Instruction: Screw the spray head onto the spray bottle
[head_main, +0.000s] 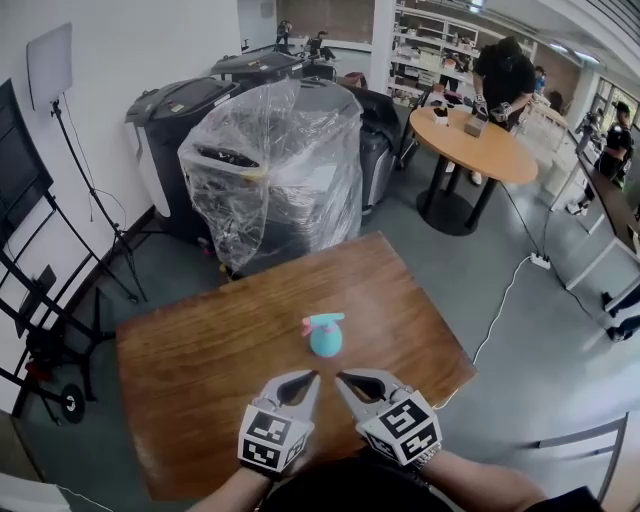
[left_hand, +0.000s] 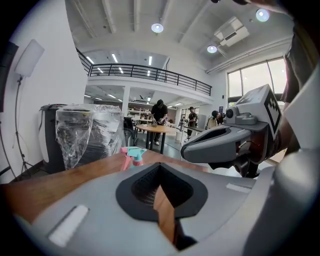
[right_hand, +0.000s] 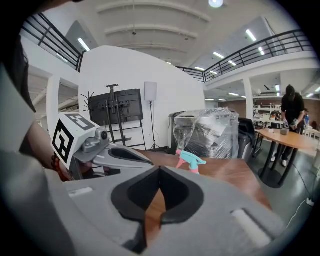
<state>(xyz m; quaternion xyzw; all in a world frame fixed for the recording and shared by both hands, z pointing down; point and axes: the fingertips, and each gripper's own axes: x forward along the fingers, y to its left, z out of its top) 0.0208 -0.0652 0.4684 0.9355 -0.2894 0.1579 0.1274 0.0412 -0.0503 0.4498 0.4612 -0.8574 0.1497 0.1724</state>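
Spray bottle (head_main: 325, 340) stands upright mid-table (head_main: 190, 370), slightly toward the near edge, with the spray head (head_main: 322, 321) seated on top, so the screwing looks done. Left gripper (head_main: 312, 378) and right gripper (head_main: 342, 378) hover near that edge, both clenched and empty, apart from the bottle.

This is a large open work hall, like a lab or a maker office. A mezzanine with a black railing (left_hand: 145, 74) runs under a high ceiling with round lamps (left_hand: 157, 27). Office machines (head_main: 185, 110) stand by the wall, one wrapped in clear plastic (head_main: 275, 170). Behind them are storage shelves (head_main: 430, 40), a round table (head_main: 480, 150) where a person (head_main: 503, 75) works, and a light panel (head_main: 50, 65) on a stand.
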